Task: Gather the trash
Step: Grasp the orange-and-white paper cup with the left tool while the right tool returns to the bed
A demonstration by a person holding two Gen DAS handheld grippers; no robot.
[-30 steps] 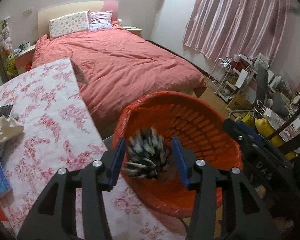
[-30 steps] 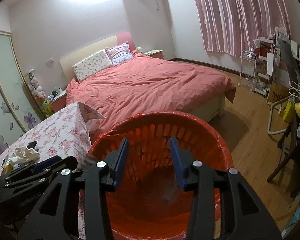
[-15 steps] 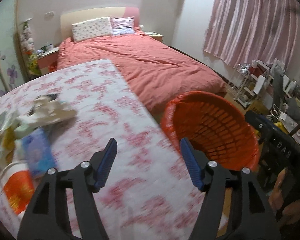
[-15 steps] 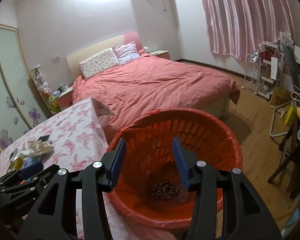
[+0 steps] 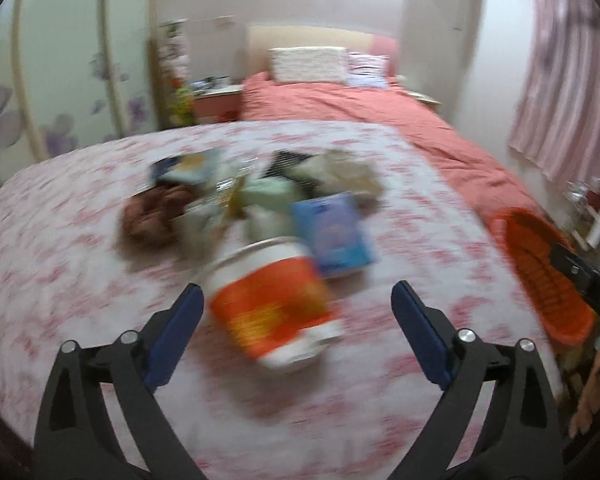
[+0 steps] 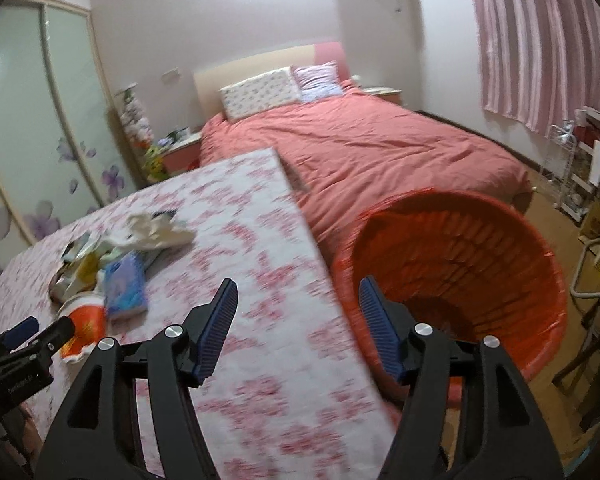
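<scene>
Trash [image 5: 256, 200] is seen heaped at the centre of the left wrist frame, on the flowered desk [image 5: 60, 280]: a lidded cup with an orange band [image 5: 272, 304] lying nearest, a blue packet [image 5: 332, 236] just behind it, a brown wrapper [image 5: 152, 216] to the left and crumpled paper [image 5: 344, 172] further back. None of it is held. The left gripper [image 5: 296, 320] is pointed at the cup, its jaws opening wide with the cup between them in the frame but not pressed. The right gripper [image 6: 296, 320] is shown with its jaws opening and nothing between them, over the desk edge beside the orange basket [image 6: 540, 272] at the right of its frame. The basket's bottom is hidden there, so its contents cannot be told. Most of the collecting is judged to be left, the whole heap being yet to be carried over.
</scene>
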